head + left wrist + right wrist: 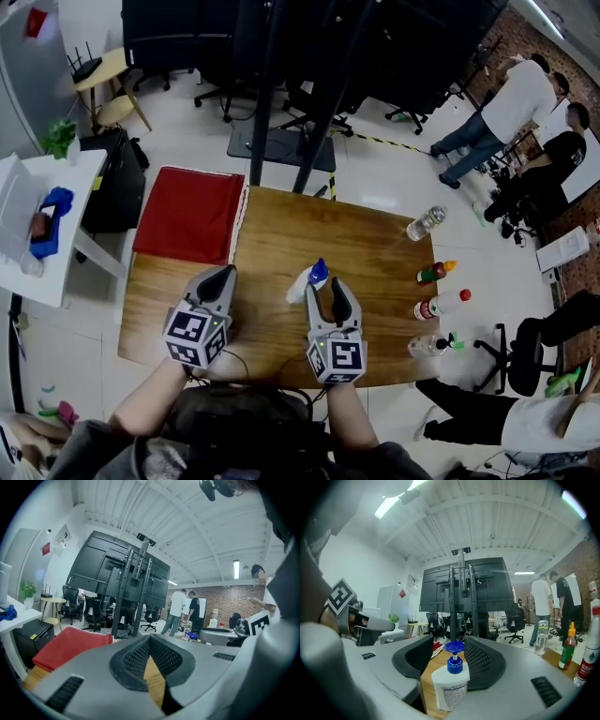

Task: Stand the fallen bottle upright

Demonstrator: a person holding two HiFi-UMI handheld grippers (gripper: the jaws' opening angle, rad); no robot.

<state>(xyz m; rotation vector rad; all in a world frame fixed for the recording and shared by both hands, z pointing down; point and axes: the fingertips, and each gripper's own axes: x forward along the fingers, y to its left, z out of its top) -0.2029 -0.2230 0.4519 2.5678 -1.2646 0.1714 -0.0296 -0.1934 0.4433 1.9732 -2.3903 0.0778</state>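
From the head view I have my left tool [225, 274] and right tool [328, 289] both over the wooden counter [281, 225]. The white pump bottle [305, 279] with its blue top sits at the right tool's tips, a red cloth [190, 214] lies at the far left, and other bottles [433, 273] are near the right edge. In the left gripper view my jaws meet at the tips with nothing between them. In the right gripper view the jaws stand apart around the pump bottle, which stands upright on the counter, close against the jaw at that view's right with a clear gap to the other.
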